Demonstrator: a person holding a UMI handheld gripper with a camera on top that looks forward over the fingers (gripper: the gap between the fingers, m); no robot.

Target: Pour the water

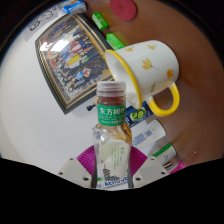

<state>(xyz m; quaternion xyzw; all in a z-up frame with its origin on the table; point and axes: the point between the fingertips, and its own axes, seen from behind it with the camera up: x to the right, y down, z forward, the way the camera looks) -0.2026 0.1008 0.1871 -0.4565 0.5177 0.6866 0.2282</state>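
the white bench [45, 125] carries everything here. a framed group photo [72, 58] lies flat on it, beyond the claw and off to one side. next to the photo stands a cream mug [150, 68] with yellow hearts and a yellow handle, tilted in this view, its mouth facing the bottle top. the clear plastic bottle [113, 135] with a green label and white cap stands upright between the fingers, its cap just below the mug's rim. the claw [113, 168] is closed on the bottle's lower body, both magenta pads [90, 160] pressing its sides. small colourful packets [160, 152] lie near the mug.
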